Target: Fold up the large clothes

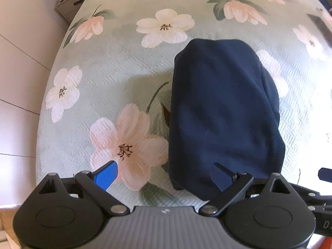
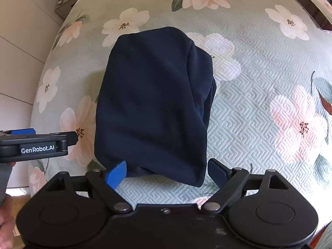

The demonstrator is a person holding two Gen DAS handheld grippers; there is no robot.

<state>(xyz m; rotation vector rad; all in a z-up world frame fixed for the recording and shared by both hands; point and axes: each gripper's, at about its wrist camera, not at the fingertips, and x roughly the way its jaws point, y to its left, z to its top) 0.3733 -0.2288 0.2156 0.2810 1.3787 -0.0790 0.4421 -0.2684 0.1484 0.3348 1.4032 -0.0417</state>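
Note:
A dark navy garment (image 1: 224, 112) lies folded into a compact oblong on the floral bedspread (image 1: 116, 76). The same garment (image 2: 153, 103) fills the middle of the right wrist view. My left gripper (image 1: 164, 174) hangs above its near left corner, jaws wide open, nothing between the blue pads; one fingertip (image 1: 106, 175) is over a pink flower, the other over the cloth. My right gripper (image 2: 167, 172) hovers over the garment's near edge, jaws open and clear of the fabric. The left gripper's body (image 2: 35, 143) shows at the left edge of the right wrist view.
The bed's left edge drops to a pale floor (image 1: 18, 66). A small bedside cabinet (image 1: 70, 4) with clutter stands at the far left. A dark flat object (image 2: 311, 10) lies on the bedspread at the far right. A hand (image 2: 6, 217) shows at the lower left.

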